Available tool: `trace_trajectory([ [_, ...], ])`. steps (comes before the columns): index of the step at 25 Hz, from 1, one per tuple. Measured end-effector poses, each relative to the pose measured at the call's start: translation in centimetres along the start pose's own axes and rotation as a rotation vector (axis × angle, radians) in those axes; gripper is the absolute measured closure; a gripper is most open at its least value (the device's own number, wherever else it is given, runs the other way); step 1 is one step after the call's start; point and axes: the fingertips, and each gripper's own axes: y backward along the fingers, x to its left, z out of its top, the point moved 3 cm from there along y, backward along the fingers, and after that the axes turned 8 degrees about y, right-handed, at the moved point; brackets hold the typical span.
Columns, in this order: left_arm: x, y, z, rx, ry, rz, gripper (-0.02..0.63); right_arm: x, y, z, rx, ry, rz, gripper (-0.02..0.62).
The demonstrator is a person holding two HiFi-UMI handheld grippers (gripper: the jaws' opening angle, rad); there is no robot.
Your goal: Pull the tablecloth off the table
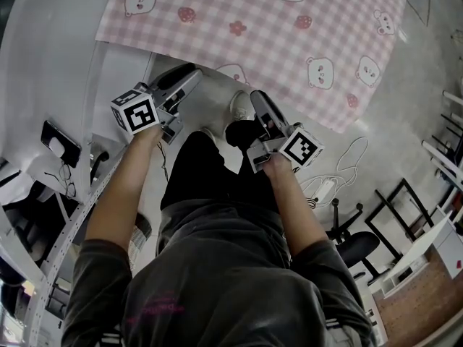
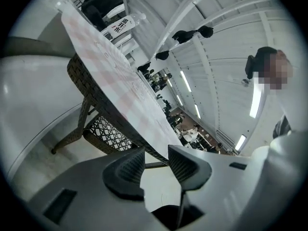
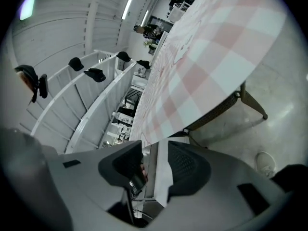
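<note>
The fingers (image 2: 126,171) of the left gripper (image 2: 156,153) stand apart with nothing between them. Only floor and the wicker rim of the table (image 2: 94,94) show through the gap. The fingers (image 3: 186,166) of the right gripper (image 3: 155,150) are likewise apart. A thin white strip stands in their gap and lies against 1 pad. It appears to be the overhanging near edge of the tablecloth (image 1: 289,35), pale side toward the camera, though that reading is not certain. The 2 pads are not closed on it. In the head view the pink checked cloth, printed with small animal faces, lies spread flat across the tabletop with no fold or bunching visible. Its near edge runs just above the tips of both grippers, which are held low in front of the person's legs (image 1: 210,172) and aimed up at that edge. The right gripper view shows the cloth reaching past the tabletop, with a table leg (image 3: 252,102) below it. Assessment: the cloth is on the table over all of the top that is in view, so the removal the task calls for is outstanding. Neither gripper has a hold. What remains, by my judgement, is to secure the near edge and draw the whole cloth clear of the top.
</note>
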Motion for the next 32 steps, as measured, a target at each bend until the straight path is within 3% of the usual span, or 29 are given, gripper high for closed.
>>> trace_trajectory([
  [6, 0.6, -1.2, 2.0, -0.047, 0.071, -0.044, 0.453, -0.9, -0.1, 1.3, -0.090, -0.057, 0.014, 0.434],
  [10, 0.2, -1.4, 3.0, -0.085, 0.062, -0.050, 0.555, -1.1, 0.0, 2.2, -0.118, -0.053, 0.005, 0.439],
  [11, 0.1, -1.4, 3.0, -0.089, 0.066, -0.051, 0.562, -1.1, 0.1, 2.4, -0.124, -0.054, -0.001, 0.448],
  [14, -0.3, -1.3, 3.1, -0.100, 0.089, -0.060, 0.580, -0.9, 0.5, 2.8, -0.141, -0.070, -0.008, 0.564],
  [19, -1.6, -1.3, 3.8, -0.110, 0.121, -0.073, 0.603, 0.4, 0.8, 3.8, -0.164, -0.078, 0.011, 0.589],
  [23, -2.1, -1.2, 4.1, -0.113, 0.098, -0.081, 0.604, 0.8, 0.9, 4.2, -0.184, -0.062, 0.023, 0.591],
  [32, -2.2, -1.2, 3.9, -0.152, 0.009, -0.202, 0.604, 0.7, 1.0, 4.1, -0.264, 0.075, 0.076, 0.591],
])
